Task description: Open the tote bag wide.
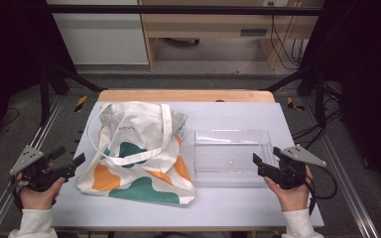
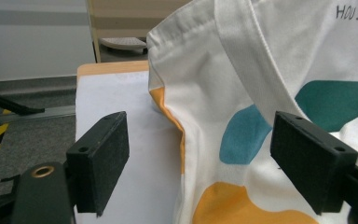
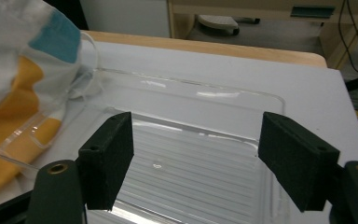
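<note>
Tote bag (image 2: 270,93): cut off by the top, right and bottom edges in the left gripper view.
Bag lettering (image 1: 127,128): too small to be read.
Clear tray (image 3: 186,140): left corner overlapped by the bag.

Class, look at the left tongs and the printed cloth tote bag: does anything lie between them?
Nothing visible does. The left tongs stand open just off the edge of the white cloth tote bag with orange, teal and blue patches, with bare table between the tongs and it.

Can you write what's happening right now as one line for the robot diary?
left gripper: open, beside tote bag | right gripper: open, at clear tray | nothing held
</note>
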Tool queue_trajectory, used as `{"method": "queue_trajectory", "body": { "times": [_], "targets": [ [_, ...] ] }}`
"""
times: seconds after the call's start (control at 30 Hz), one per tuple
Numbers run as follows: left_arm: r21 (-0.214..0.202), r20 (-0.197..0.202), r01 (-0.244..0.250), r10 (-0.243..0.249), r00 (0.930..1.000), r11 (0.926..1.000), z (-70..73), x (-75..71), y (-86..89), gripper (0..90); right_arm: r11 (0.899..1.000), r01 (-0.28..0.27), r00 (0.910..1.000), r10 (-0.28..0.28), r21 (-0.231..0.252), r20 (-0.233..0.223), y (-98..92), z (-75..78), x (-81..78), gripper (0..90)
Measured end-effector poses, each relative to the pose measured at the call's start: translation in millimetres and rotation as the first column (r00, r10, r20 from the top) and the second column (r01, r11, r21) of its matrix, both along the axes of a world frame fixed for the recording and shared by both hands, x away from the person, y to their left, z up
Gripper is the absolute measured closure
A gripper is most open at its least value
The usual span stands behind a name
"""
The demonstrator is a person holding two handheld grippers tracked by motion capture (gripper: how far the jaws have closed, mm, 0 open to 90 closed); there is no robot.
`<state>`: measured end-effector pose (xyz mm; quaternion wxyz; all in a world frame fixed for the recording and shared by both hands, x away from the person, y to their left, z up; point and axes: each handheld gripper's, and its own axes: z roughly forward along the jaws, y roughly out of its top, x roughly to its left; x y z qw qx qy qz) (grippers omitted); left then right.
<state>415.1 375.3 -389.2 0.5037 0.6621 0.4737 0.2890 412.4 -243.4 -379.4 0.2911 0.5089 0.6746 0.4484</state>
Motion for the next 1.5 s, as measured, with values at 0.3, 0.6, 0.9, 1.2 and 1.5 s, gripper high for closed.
{"method": "queue_trajectory", "body": {
  "times": [0.3,0.6,0.9,1.2,1.5],
  "targets": [
    [0.014,0.026,0.013,-0.013,0.9996,0.9998,15.1,1.3,-4.7,20.9,0.996,-0.089,0.9961,0.089,0.006,0.005,33.7,16.2,6.1,29.6],
    [0.006,0.046,0.036,-0.036,0.9983,0.9993,26.4,3.7,-8.9,25.3,0.990,-0.140,0.9901,0.140,0.016,0.014,57.2,24.2,12.7,31.7],
    [0.024,0.075,0.068,-0.070,0.9948,0.9974,37.7,8.8,-26.4,27.9,0.982,-0.187,0.9822,0.186,0.035,0.021,79.8,28.5,18.2,33.8],
    [0.042,0.096,0.102,-0.105,0.9897,0.9939,47.2,14.4,-47.2,31.2,0.971,-0.237,0.9715,0.236,0.021,0.024,99.7,28.3,22.8,34.5],
    [0.066,0.123,0.109,-0.117,0.9855,0.9918,51.5,19.8,-64.2,39.9,0.965,-0.263,0.9641,0.263,0.017,0.038,109.6,28.1,24.6,35.5]
  ]
}}
